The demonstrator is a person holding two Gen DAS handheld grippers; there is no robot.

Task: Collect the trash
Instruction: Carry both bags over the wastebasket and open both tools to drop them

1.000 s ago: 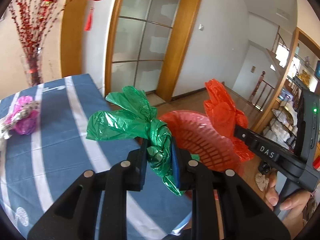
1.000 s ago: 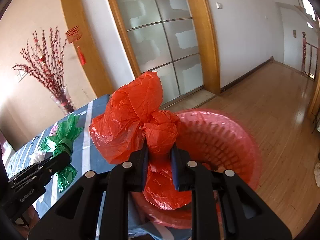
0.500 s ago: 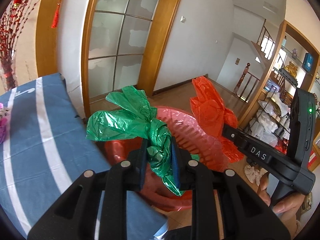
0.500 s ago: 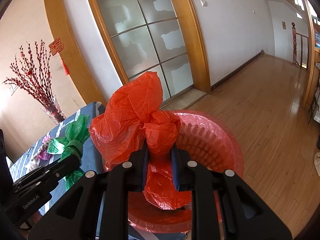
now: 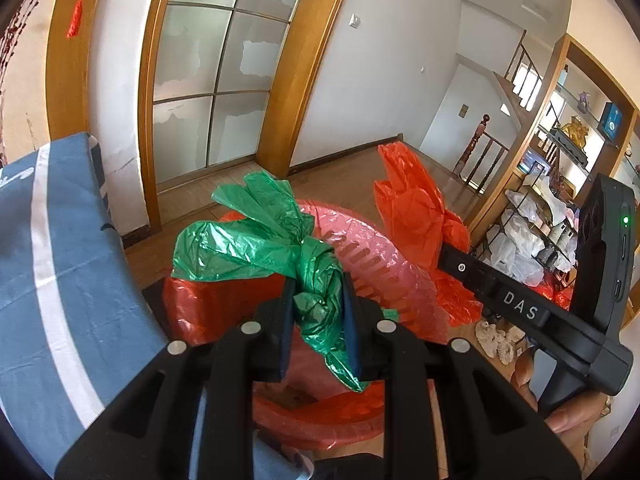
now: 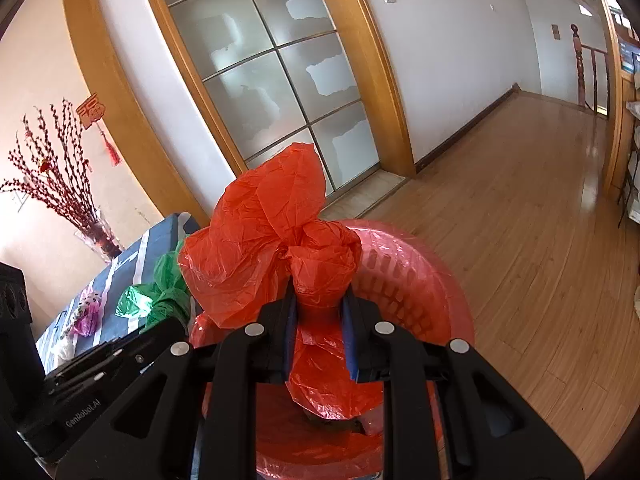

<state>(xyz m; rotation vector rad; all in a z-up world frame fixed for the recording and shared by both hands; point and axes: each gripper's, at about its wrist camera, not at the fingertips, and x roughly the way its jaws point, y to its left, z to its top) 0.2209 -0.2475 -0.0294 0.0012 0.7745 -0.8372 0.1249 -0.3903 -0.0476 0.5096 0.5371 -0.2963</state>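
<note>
My left gripper (image 5: 317,292) is shut on a knotted green plastic bag (image 5: 260,240) and holds it over the red trash basket (image 5: 384,276). My right gripper (image 6: 318,300) is shut on a knotted red plastic bag (image 6: 272,220) and holds it over the same basket (image 6: 416,280). In the left wrist view the red bag (image 5: 412,208) and the right gripper (image 5: 452,258) are to the right. In the right wrist view the green bag (image 6: 164,292) is at the left.
A table with a blue and white striped cloth (image 5: 48,248) is to the left of the basket. A pink bag (image 6: 86,314) lies on it. A vase of red branches (image 6: 96,236) stands at its far end. Shelves (image 5: 560,208) are at the right, wooden floor (image 6: 520,216) beyond.
Both grippers have moved right, away from the table, with their bags held. The basket now sits under both bags and the table has slid to the left of view.
</note>
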